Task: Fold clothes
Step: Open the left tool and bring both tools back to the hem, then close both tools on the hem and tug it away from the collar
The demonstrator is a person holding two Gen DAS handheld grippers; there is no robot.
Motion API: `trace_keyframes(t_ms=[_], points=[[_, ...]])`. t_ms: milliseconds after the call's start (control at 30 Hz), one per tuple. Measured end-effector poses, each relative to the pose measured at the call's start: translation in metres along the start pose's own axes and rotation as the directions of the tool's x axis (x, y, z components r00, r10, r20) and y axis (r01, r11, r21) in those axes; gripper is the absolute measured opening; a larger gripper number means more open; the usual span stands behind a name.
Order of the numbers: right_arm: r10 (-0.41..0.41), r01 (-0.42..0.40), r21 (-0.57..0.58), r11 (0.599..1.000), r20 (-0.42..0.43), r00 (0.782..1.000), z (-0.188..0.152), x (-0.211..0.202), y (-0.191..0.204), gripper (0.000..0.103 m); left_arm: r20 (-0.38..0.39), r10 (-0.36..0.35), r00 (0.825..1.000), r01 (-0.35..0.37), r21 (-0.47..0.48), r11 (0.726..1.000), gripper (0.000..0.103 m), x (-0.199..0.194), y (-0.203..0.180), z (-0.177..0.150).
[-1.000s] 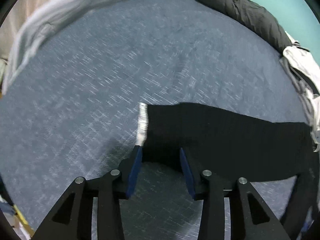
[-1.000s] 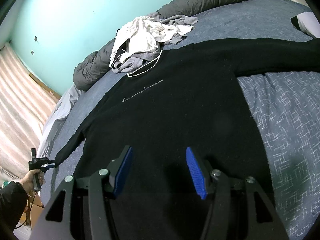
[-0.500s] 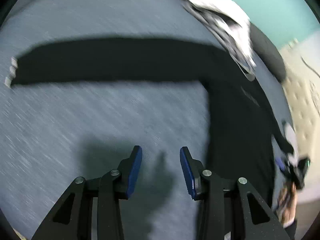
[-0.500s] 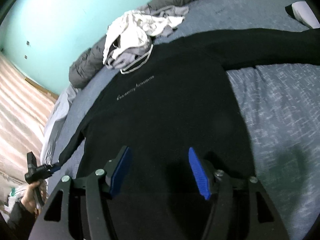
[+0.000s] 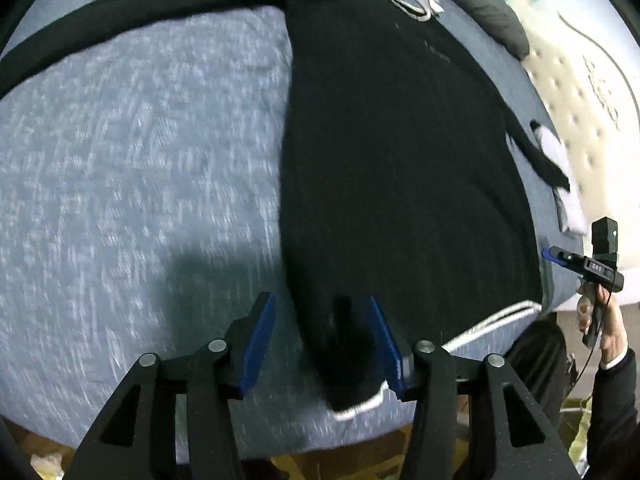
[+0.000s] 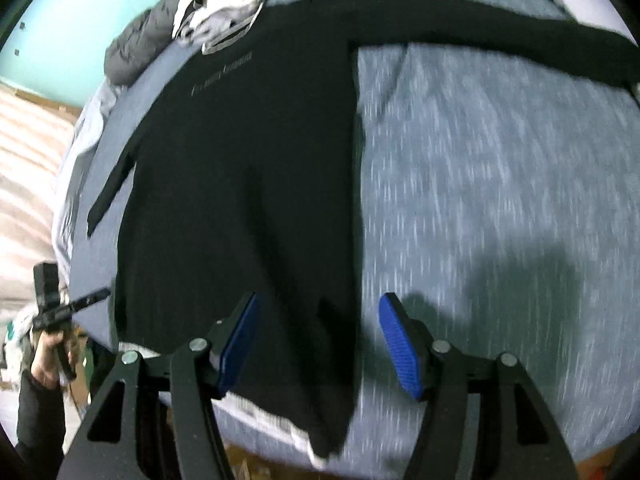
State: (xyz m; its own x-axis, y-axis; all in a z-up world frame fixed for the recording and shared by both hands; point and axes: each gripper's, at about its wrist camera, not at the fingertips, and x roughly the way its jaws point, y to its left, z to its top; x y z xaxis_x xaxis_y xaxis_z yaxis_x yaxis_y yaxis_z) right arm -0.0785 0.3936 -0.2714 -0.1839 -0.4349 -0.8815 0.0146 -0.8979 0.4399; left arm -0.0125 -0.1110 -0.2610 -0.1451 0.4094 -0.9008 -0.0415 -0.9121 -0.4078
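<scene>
A black sweater point(image 5: 400, 160) lies spread flat on the blue-grey bed point(image 5: 140, 160), both sleeves stretched out sideways. My left gripper point(image 5: 322, 344) hangs over one bottom corner of the hem, where white trim shows. Its jaws are opening, the corner lies between the pads and they do not press it. In the right wrist view the same sweater point(image 6: 240, 160) fills the middle. My right gripper point(image 6: 320, 344) stands open over the other hem corner, its pads apart from the cloth. Each view shows the other gripper in a hand at the bed's edge: the right gripper point(image 5: 596, 268), the left gripper point(image 6: 60, 308).
A pile of white and grey clothes point(image 6: 224, 4) lies by the sweater's collar, next to a dark grey duvet point(image 6: 136, 48). A cream tufted headboard point(image 5: 580, 92) borders one side. The bed's near edge runs just under both grippers. A pale curtain point(image 6: 24, 160) hangs beyond.
My left gripper left the sleeve cuff, swept across the bed to the hem corner and widened. My right gripper shifted toward the sweater's right hem corner and opened a little.
</scene>
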Motion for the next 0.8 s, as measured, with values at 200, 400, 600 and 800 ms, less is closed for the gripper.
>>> trace_keyframes(t_ms=[200, 400, 600, 800], points=[[0.021, -0.02, 0.017, 1.0, -0.073, 0.997, -0.038, 0.006, -0.006, 0.063, -0.037, -0.012, 0.999, 0.013, 0.005, 1.0, 0.052, 0.013, -0.01, -0.015], [0.051, -0.049, 0.021, 0.999, -0.095, 0.994, -0.056, 0.01, -0.006, 0.061, -0.062, -0.02, 0.998, 0.021, 0.019, 1.0, 0.049, 0.027, -0.015, -0.025], [0.065, -0.063, 0.014, 0.998, -0.142, 0.988, -0.062, 0.018, -0.001, 0.033, -0.074, -0.017, 0.997, 0.02, 0.046, 0.999, 0.009, 0.036, -0.021, -0.032], [0.058, -0.062, -0.03, 0.998, -0.12, 0.991, -0.068, 0.012, -0.001, 0.006, -0.034, -0.021, 0.999, 0.023, 0.082, 0.996, 0.006, 0.014, -0.033, -0.038]])
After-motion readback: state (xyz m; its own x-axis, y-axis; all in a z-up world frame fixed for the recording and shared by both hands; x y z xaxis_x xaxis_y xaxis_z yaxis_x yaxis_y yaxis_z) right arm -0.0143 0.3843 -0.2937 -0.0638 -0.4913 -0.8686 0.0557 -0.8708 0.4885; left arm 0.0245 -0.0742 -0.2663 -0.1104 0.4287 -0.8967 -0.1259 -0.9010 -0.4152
